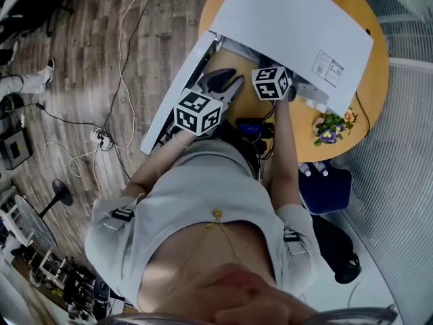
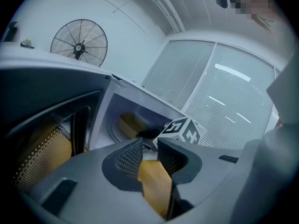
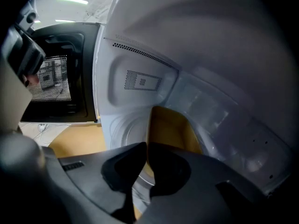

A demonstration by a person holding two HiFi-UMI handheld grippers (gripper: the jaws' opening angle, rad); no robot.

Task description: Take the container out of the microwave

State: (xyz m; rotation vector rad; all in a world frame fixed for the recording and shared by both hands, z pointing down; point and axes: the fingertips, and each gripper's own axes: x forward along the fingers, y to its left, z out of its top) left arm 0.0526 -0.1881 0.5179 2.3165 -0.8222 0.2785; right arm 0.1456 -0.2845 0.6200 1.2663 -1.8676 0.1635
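Wood-plank floor (image 1: 74,59) strewn with loose cables (image 1: 122,53) fills the 9 to 11 o'clock side of your head view. A round orange table (image 1: 377,80) sits toward 1 o'clock. The white microwave (image 1: 291,26) stands on that table, and its door (image 1: 196,66) is swung wide open toward 8 o'clock. A small bunch of flowers (image 1: 330,124) lies on the tabletop at the microwave's 4 o'clock corner. Both of your arms reach forward to the oven's mouth.

Your right gripper (image 3: 145,162) is inside the cavity. Its jaws are pressed almost together, with the thin rim of the yellow container (image 3: 170,127) pinched between them. The container is inside the microwave, at 12 to 1 o'clock from the jaw tips and close to the white back wall. You cannot tell from these views whether it rests on the cavity floor. In the right gripper view, the door's dark mesh window shows at 9 o'clock.

Your left gripper (image 2: 150,155) is outside the opening, over the table edge. Its jaws are spread with nothing between them, and only orange tabletop shows through the gap. In the left gripper view the container appears at 11 o'clock from the jaws, deep in the cavity. The right gripper's marker cube (image 2: 184,132) is just beyond the jaw tips at 1 o'clock. A wire-caged fan (image 2: 78,43) shows on the pale surface at 10 o'clock.
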